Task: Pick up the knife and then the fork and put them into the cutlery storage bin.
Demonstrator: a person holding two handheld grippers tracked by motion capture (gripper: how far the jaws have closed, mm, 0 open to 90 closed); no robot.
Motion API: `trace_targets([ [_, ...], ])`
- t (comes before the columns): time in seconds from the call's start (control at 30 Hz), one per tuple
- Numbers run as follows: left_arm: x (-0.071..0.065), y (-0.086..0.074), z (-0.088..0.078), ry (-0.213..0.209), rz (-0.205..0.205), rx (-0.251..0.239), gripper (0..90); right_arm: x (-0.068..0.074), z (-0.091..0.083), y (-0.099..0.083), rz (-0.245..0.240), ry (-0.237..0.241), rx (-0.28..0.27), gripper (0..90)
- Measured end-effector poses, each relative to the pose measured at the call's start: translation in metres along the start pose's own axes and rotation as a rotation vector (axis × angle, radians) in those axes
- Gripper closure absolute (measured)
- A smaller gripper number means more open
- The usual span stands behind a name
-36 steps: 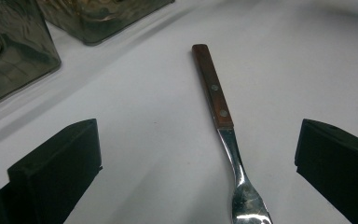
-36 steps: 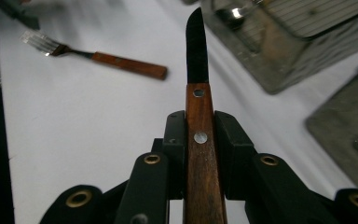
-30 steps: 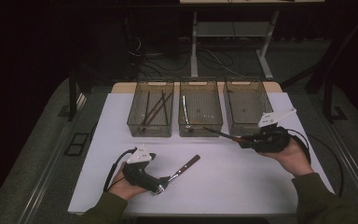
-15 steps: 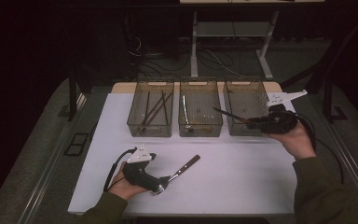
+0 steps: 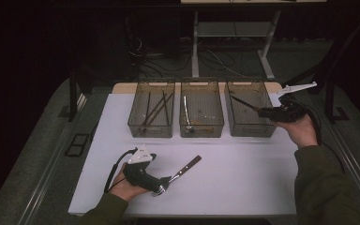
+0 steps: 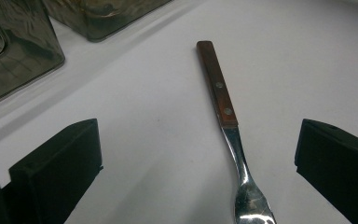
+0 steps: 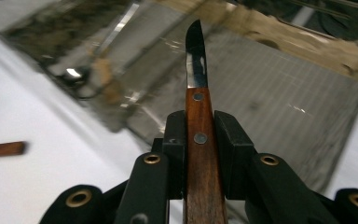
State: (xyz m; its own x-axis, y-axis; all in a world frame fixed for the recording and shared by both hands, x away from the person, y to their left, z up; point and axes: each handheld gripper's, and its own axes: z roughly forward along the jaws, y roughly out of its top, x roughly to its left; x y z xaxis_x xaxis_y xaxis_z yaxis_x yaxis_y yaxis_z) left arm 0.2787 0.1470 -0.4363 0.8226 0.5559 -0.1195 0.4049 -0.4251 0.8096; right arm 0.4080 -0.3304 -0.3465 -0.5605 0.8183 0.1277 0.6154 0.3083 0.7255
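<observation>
At the right of the high view, the right gripper clamps the wooden handle of a knife over the right-hand bin, while at lower left the left gripper rests with jaws spread around a wood-handled fork on the white table.

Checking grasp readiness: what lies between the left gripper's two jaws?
In the left gripper view, the fork lies on the white table between the open left gripper jaws, untouched by either.
</observation>
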Motion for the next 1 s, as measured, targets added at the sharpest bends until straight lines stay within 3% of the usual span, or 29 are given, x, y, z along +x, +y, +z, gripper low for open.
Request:
trace_targets([
  [0.17, 0.0, 0.001, 0.0, 0.001, 0.001, -0.004, 0.0, -0.011, 0.01, -0.001, 0.024, -0.059, 0.019, 75.6],
  [0.47, -0.002, 0.001, 0.001, 0.004, 0.003, -0.003, 0.0, -0.022, 0.034, 0.004, 0.051, -0.112, 0.064, 75.6],
  [0.83, -0.002, 0.001, 0.0, -0.001, -0.005, -0.015, 0.0, -0.027, 0.066, 0.011, 0.071, -0.137, 0.147, 75.5],
  [1.0, -0.002, 0.001, 0.0, -0.003, -0.004, -0.016, 0.0, -0.028, 0.073, 0.012, 0.066, -0.16, 0.189, 75.5],
])
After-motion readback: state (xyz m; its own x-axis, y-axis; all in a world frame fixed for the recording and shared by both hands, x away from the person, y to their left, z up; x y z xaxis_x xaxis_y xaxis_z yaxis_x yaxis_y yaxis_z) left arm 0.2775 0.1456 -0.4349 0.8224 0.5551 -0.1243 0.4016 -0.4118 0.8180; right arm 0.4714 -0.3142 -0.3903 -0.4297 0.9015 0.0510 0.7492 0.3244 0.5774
